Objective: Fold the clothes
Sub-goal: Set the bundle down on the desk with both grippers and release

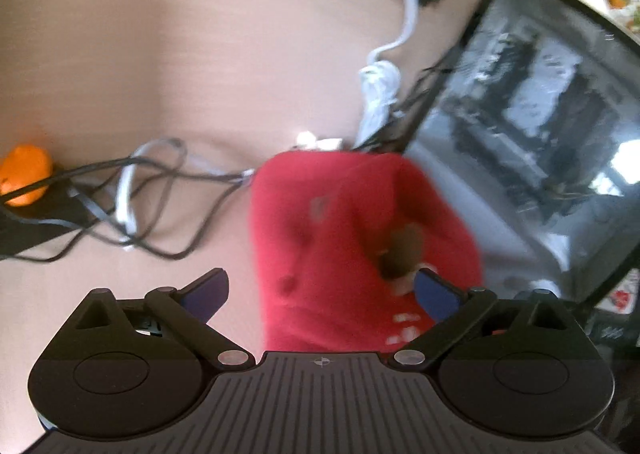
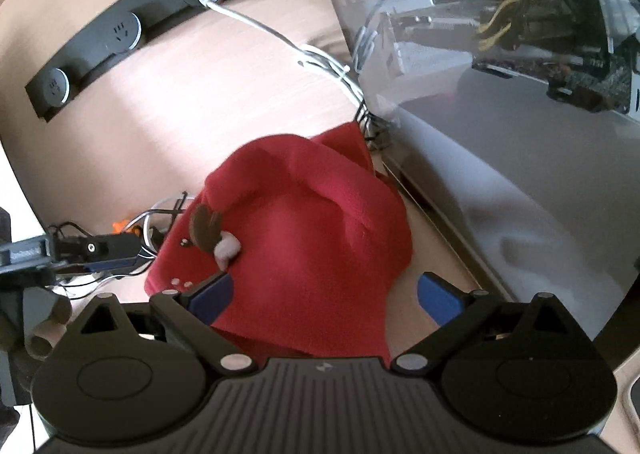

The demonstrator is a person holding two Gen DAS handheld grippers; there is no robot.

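Red sweater (image 2: 296, 238), soft knit, bunched beside the glass-sided computer case (image 2: 500, 102). Left gripper (image 1: 320, 294) and right gripper (image 2: 324, 292): jaws spread, sweater between, unpinched.

The left tongs (image 1: 322, 294) and right tongs (image 2: 324, 294) look alike: matte black ribbed bodies with 2 round housings. Each carries blue fingertip pads (image 2: 438, 302), silver pivot screws and a small crosshair mark.

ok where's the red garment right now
The red garment lies bunched on the desk in both wrist views, beside the glass-sided computer case, cables on its other side.
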